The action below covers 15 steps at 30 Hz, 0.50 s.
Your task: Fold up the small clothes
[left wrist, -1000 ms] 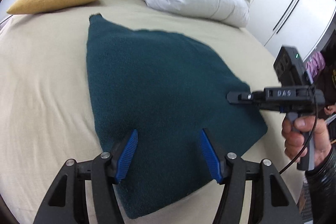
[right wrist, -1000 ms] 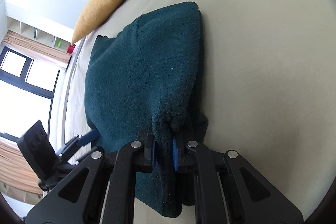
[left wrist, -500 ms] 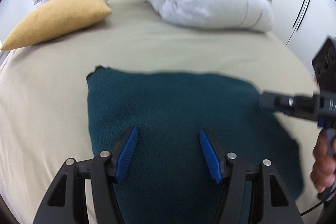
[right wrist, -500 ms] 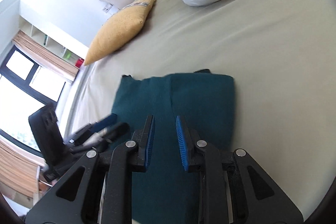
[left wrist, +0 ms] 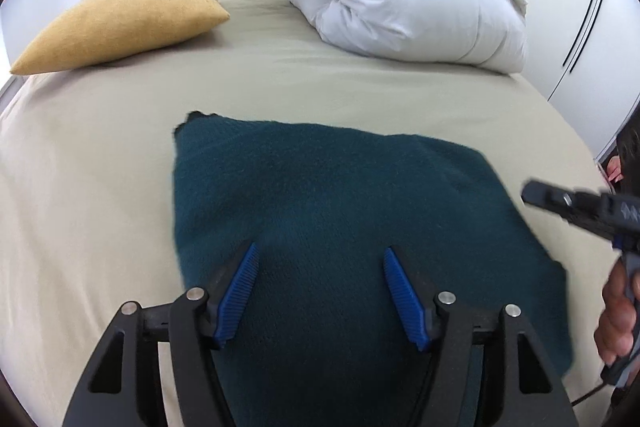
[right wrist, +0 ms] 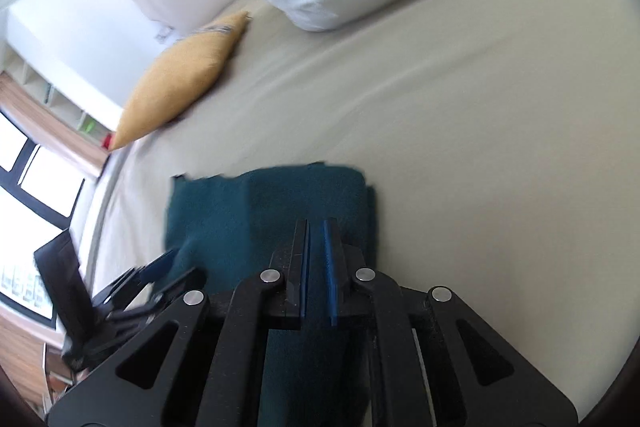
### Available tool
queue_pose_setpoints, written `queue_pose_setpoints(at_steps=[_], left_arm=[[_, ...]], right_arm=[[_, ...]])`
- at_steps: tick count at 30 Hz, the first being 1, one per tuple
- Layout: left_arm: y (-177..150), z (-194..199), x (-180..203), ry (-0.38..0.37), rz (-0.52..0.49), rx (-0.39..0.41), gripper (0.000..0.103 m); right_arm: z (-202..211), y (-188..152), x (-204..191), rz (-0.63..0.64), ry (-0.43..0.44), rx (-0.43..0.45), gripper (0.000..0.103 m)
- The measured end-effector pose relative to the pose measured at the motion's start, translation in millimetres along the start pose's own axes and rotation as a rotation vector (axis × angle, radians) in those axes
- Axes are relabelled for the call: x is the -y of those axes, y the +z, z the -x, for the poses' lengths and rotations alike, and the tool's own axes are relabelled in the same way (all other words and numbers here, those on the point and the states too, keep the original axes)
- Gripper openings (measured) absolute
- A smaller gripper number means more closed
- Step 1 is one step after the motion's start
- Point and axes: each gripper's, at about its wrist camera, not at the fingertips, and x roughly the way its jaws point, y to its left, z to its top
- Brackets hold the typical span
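Now the left gripper has jaws apart, the right gripper together on nothing; the folded teal garment could spring open on the bed.

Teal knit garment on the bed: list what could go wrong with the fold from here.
1. The teal knit garment lies folded with neither gripper gripping it. The thick knit may spring open, since a layered edge already shows along one side in the right wrist view.
2. The left gripper hangs open right over the cloth; its pads could snag the loose knit and drag the fold askew.
3. A ragged corner sticks out at the far edge, so the next fold might come out uneven.
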Motion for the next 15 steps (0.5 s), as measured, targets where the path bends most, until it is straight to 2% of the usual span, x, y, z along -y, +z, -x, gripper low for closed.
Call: queue_pose_setpoints(at_steps=[4, 6, 9, 11, 13, 15], left_arm=[[-28.5, 39.8, 12.1, -0.042, -0.004, 0.025, 0.067], [-48.7, 39.3, 19.2, -0.012, -0.036, 0.001, 0.067], [-66.6, 35.0, 28.7, 0.052, -0.084, -0.004, 0.067], [-68.8, 35.5, 32.5, 0.069, -0.096, -0.012, 0.067], [-71.5, 36.3, 34.7, 0.084, -0.114, -0.021, 0.067], [-74.6, 40.1, 33.2, 0.067, -0.096, -0.035, 0.068]], right_arm=[[28.8, -53.0, -29.5, 0.099, 0.161, -0.071, 0.008], [26.4, -73.1, -27.4, 0.102, 0.144, -0.114, 0.014], [7.1, -97.0, 0.1, 0.029, 0.079, -0.179, 0.013], [14.3, -101.5, 15.9, -0.018, 0.134, -0.146, 0.01], [24.8, -100.8, 24.0, -0.047, 0.105, -0.116, 0.009], [40.2, -101.3, 26.5, -0.057, 0.075, -0.093, 0.012]])
